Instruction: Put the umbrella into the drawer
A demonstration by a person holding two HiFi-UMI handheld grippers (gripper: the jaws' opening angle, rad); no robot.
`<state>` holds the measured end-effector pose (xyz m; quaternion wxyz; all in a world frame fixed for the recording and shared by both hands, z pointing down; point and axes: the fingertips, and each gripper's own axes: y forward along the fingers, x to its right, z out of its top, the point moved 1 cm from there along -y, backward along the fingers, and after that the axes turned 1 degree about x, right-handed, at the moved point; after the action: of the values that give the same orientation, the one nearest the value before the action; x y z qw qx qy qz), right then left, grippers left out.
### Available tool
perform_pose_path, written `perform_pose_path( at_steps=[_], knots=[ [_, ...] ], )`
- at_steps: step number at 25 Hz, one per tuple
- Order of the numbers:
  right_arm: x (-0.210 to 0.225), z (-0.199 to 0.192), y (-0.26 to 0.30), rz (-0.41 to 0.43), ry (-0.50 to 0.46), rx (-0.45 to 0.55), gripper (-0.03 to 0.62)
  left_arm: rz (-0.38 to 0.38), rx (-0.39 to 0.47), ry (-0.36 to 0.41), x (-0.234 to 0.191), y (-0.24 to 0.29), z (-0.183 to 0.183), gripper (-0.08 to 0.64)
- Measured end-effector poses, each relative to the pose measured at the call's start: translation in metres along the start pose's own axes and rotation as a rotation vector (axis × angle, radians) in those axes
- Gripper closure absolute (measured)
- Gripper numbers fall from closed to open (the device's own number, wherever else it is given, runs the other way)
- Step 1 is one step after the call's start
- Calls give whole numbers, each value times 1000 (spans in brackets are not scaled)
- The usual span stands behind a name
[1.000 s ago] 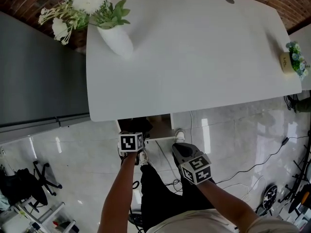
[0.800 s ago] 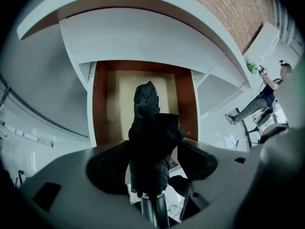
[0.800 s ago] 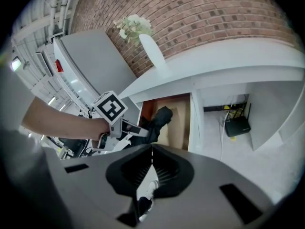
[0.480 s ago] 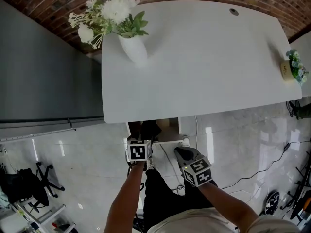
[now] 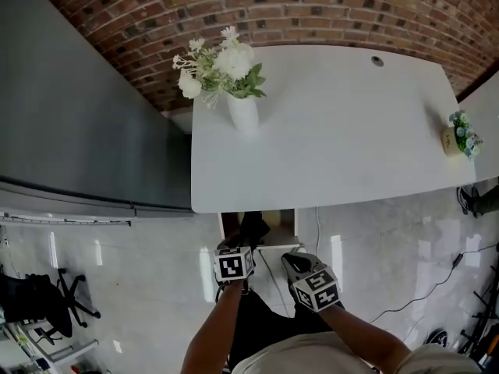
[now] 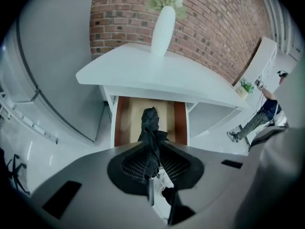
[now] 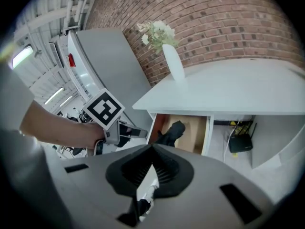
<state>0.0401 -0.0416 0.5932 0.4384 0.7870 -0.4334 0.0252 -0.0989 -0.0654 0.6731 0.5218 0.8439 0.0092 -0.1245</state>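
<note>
The black folded umbrella (image 6: 150, 123) lies in the open wooden drawer (image 6: 121, 123) under the white desk (image 5: 335, 131), one end at the drawer's front. In the head view the umbrella (image 5: 251, 228) shows dark inside the drawer (image 5: 274, 248). My left gripper (image 6: 152, 149) hangs above and in front of the drawer. Its jaws are closing, and the umbrella shows through their narrow gap without being pressed. In the head view the left gripper (image 5: 238, 248) and right gripper (image 5: 295, 262) sit side by side. The right gripper (image 7: 153, 149) is shut and empty, facing the drawer (image 7: 195, 128) and umbrella (image 7: 171, 130).
A white vase of flowers (image 5: 242, 107) stands at the desk's back left, and a small potted plant (image 5: 458, 135) at its right edge. A grey cabinet (image 5: 86, 131) flanks the desk on the left. A black router (image 7: 237, 144) and cables lie on the tiled floor.
The head view has tilted up, so the brick wall now shows and the desk sits lower right. Both grippers have lifted slightly from the drawer front. The umbrella stays in the drawer.
</note>
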Motion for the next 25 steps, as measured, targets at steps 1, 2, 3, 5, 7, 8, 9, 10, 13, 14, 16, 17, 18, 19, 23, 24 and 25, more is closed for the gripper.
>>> perform_pose_path(
  at_steps=[1, 2, 3, 5, 7, 8, 9, 10, 13, 14, 16, 17, 18, 19, 23, 24, 25],
  knots=[
    [-4, 3, -1, -1, -5, 2, 575, -12, 12, -17, 0, -5, 2, 491],
    [-7, 5, -2, -3, -10, 3, 575, -23, 22, -35, 0, -11, 3, 494],
    [-10, 6, -3, -5, -16, 1, 575, -32, 34, -53, 1, -17, 3, 508],
    [-15, 8, -7, -9, -32, -7, 575, -45, 58, -85, 2, -28, 2, 519],
    [-23, 8, -10, -8, -45, -14, 575, -55, 73, -98, 3, -40, -1, 528],
    [-28, 8, -12, -6, -50, -17, 575, -62, 79, -99, 3, -46, -3, 532],
    [-33, 8, -13, -4, -55, -19, 575, -71, 85, -97, 4, -52, -5, 534],
    [-38, 9, -14, 0, -61, -17, 575, -84, 94, -95, 6, -58, -6, 540],
    [-55, 20, -13, 31, -87, 16, 575, -123, 134, -104, 8, -76, -3, 551],
    [-60, 24, -13, 37, -98, 25, 575, -133, 149, -106, 8, -83, -2, 552],
    [-68, 31, -12, 33, -121, 31, 575, -151, 169, -101, 7, -95, -2, 552],
    [-70, 33, -12, 27, -129, 32, 575, -160, 175, -95, 7, -101, -3, 552],
    [-72, 36, -13, 21, -133, 34, 575, -169, 182, -92, 7, -107, -4, 552],
    [-75, 38, -13, 17, -135, 36, 575, -176, 192, -92, 6, -113, -4, 552],
    [-83, 46, -16, 3, -162, 48, 575, -183, 234, -123, -3, -131, -4, 554],
    [-85, 46, -16, -1, -172, 48, 576, -185, 245, -118, -3, -134, -4, 554],
    [-89, 47, -17, -4, -180, 47, 576, -188, 256, -109, -2, -139, -3, 554]
  ],
)
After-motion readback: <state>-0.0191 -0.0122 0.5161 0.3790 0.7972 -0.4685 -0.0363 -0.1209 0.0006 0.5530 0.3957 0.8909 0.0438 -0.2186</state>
